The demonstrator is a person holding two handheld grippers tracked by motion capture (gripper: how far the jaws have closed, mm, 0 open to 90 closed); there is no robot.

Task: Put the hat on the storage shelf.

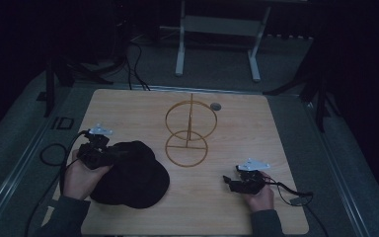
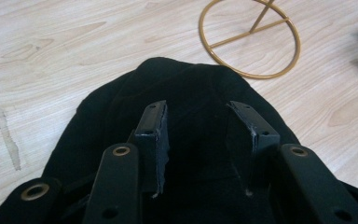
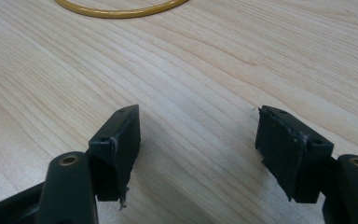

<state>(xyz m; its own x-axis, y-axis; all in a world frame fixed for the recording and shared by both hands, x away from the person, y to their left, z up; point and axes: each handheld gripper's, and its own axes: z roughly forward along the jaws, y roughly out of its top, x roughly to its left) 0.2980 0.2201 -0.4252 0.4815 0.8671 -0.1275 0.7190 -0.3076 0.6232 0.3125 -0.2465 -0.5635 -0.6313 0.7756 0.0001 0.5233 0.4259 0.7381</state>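
A: Dim room, pale wooden table (image 1: 128, 106), grey floor beyond. Largest on the board: a black cap (image 1: 133, 175), lying flat at the near left. Next, a gold wire stand (image 1: 187, 133) at mid-table, base ring down, upper ring upright on its stem. Smallest, a small grey disc (image 1: 215, 105) near the far edge.

B: And the tools?

A: Left gripper (image 2: 205, 135) low over the cap, jaws apart, dark cloth between and beneath them, not yet pinched. Right gripper (image 3: 198, 154) at the near right, jaws wide apart above bare wood, holding nothing, well apart from the cap.

B: Best way to take hold?

A: Likely: lower onto a fold near the crown's edge, close on a single layer, lift slowly, with the stand just beyond kept clear.
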